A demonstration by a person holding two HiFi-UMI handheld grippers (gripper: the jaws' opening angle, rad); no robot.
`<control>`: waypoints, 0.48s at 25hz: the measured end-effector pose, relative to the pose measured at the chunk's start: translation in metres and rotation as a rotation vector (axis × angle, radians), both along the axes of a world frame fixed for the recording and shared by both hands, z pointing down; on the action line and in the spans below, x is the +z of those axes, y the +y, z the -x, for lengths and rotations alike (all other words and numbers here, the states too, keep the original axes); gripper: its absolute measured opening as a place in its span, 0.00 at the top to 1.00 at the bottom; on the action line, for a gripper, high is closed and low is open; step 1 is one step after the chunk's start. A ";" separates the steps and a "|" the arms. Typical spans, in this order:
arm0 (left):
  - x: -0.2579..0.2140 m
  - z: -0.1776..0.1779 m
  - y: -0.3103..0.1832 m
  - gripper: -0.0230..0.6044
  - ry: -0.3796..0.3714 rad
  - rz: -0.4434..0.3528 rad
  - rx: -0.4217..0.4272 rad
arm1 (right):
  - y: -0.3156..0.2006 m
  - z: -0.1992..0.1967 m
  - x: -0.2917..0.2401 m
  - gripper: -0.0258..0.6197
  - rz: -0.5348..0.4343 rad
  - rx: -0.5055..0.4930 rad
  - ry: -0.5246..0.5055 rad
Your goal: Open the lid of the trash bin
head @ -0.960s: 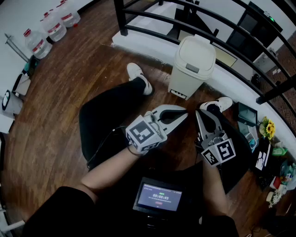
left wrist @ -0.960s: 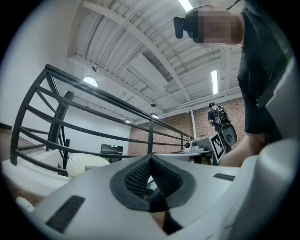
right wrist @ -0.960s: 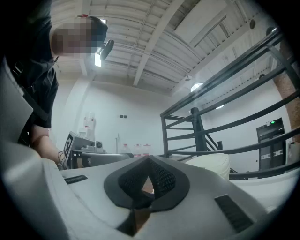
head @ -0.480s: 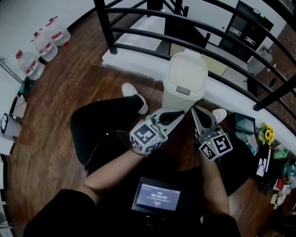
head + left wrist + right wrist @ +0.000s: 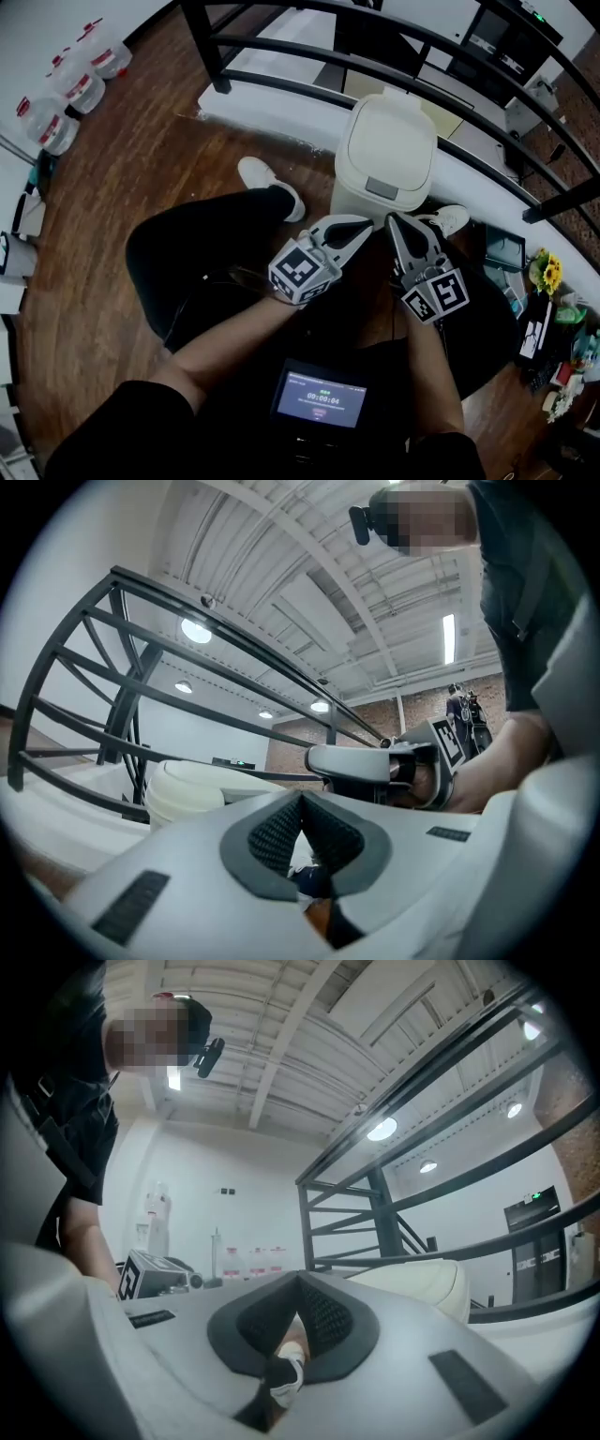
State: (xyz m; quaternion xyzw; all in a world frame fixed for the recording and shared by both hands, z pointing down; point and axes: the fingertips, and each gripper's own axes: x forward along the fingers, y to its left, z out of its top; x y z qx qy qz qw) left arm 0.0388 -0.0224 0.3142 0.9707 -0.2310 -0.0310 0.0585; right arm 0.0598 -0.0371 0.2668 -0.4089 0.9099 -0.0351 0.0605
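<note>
Head view: approach step, lid (image 5: pixel 389 127) shut and not yet touched. The trash bin (image 5: pixel 375 202) stands on the floor, against the white ledge under the black railing, just beyond both tips.

Judgement: the grey tab (image 5: pixel 382 188) on the lid's near edge looks like the release. Press it squarely with one closed tip and keep the other clear of the lid's swing. Avoid shoving the light bin backward.

Left tongs (image 5: pixel 364 228): closed tip to tip, empty, touching nothing.

Right tongs (image 5: pixel 396 221): likewise closed, empty, near the tab.

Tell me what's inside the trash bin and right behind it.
Its inside is hidden: the lid is shut. Behind the trash bin runs a black railing above a white ledge.
</note>
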 end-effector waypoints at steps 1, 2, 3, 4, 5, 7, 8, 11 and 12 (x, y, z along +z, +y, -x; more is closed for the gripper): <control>0.008 0.000 -0.004 0.91 0.001 0.023 -0.008 | -0.003 0.001 0.008 0.93 0.014 -0.004 0.007; 0.017 0.001 -0.008 0.91 -0.004 0.049 -0.013 | -0.005 0.002 0.016 0.93 0.031 -0.005 0.013; 0.027 0.001 -0.012 0.91 -0.015 0.071 -0.015 | -0.008 0.002 0.024 0.93 0.048 -0.006 0.016; 0.037 0.000 -0.016 0.91 -0.029 0.088 -0.015 | -0.010 0.001 0.032 0.93 0.062 -0.008 0.015; 0.047 -0.001 -0.020 0.91 -0.043 0.100 -0.014 | -0.013 0.001 0.039 0.93 0.073 -0.011 0.014; 0.067 -0.004 -0.028 0.91 -0.068 0.121 -0.023 | -0.018 -0.002 0.051 0.93 0.087 -0.013 0.013; 0.078 -0.005 -0.033 0.91 -0.079 0.132 -0.032 | -0.021 -0.003 0.058 0.93 0.092 -0.010 0.014; 0.111 -0.011 -0.043 0.91 -0.117 0.165 -0.045 | -0.027 -0.008 0.087 0.93 0.122 0.002 0.017; 0.123 -0.014 -0.046 0.91 -0.131 0.175 -0.044 | -0.028 -0.009 0.098 0.93 0.138 0.001 0.015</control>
